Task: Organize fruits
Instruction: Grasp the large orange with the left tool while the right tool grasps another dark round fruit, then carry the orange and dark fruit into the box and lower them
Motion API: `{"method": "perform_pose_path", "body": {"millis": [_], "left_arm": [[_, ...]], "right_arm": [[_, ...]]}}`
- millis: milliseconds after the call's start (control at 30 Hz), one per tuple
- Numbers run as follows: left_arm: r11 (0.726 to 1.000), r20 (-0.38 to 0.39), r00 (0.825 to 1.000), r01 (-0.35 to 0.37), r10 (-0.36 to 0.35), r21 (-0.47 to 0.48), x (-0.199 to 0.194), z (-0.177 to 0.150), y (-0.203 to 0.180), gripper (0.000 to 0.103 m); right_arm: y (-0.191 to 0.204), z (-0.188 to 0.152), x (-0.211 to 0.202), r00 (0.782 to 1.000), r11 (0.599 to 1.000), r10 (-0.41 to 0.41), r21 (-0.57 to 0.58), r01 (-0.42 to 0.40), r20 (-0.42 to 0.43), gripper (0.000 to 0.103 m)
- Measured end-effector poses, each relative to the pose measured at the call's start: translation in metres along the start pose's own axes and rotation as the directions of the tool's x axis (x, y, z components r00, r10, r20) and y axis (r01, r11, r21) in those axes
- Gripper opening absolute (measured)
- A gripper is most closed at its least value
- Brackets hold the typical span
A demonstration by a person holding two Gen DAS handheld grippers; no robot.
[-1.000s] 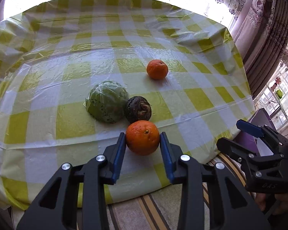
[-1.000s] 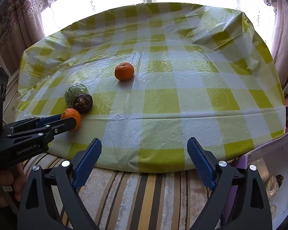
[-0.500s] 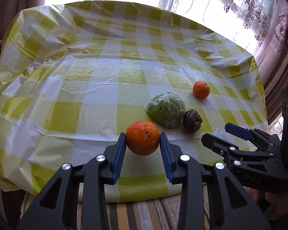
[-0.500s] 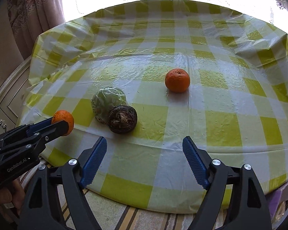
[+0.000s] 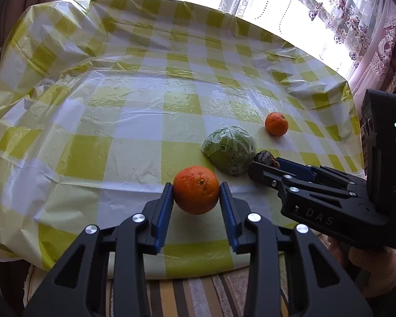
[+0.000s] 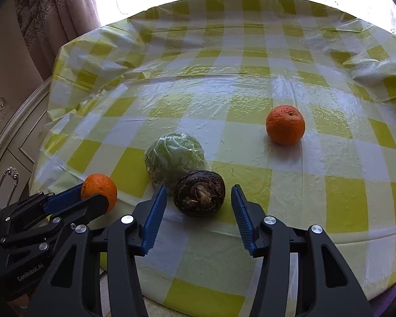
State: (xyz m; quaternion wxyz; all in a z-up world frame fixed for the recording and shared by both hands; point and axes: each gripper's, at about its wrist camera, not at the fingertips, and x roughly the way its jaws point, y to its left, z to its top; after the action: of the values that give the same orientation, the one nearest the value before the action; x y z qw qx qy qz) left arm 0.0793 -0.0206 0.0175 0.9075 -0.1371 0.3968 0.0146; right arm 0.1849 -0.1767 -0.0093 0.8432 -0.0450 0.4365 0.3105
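Covering the whole desk (image 6: 290,60) is a wrinkled, glossy cloth in yellow-green and white checks, with patterned curtains (image 6: 52,8) and a bright window behind it. Next in size, a green leafy vegetable in clear wrap (image 6: 175,155) sits near the front edge, touching the dark brown, rough-skinned fruit (image 6: 200,196) just in front of it. That wrapped vegetable crowds the left side of the dark fruit, close to one blue pad.

The right tongs (image 6: 199,218) have their jaws closing around the dark fruit, which lies between the pads; a narrow gap shows on each side, so nothing is gripped. The left tongs (image 5: 196,207) are clenched on an orange (image 5: 196,189), held just over the front edge of the desk, left of the vegetable. A second orange (image 6: 285,125) rests alone on the cloth, well apart, farther back and to the right.
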Motion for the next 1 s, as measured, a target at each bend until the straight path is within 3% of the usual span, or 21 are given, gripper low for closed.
{"method": "perform_pose_path", "body": {"millis": [133,600,1000], "left_arm": [[1.0,-0.001,1.0,-0.002,0.002,0.001,0.001,0.0,0.0,0.036],[0.994,0.038,0.997,-0.07,0.067,0.089,-0.008,-0.005,-0.023,0.036],[0.985,0.064,0.996,-0.079,0.069,0.154,-0.027,-0.006,-0.047,0.036]], "right_arm": [[0.0,-0.001,0.0,1.0,1.0,0.006,0.002,-0.006,0.002,0.039],[-0.005,-0.019,-0.029,0.998,1.0,-0.018,0.009,0.018,0.055,0.038],[-0.03,-0.046,-0.076,0.995,0.998,-0.03,0.065,0.024,0.092,0.038]]}}
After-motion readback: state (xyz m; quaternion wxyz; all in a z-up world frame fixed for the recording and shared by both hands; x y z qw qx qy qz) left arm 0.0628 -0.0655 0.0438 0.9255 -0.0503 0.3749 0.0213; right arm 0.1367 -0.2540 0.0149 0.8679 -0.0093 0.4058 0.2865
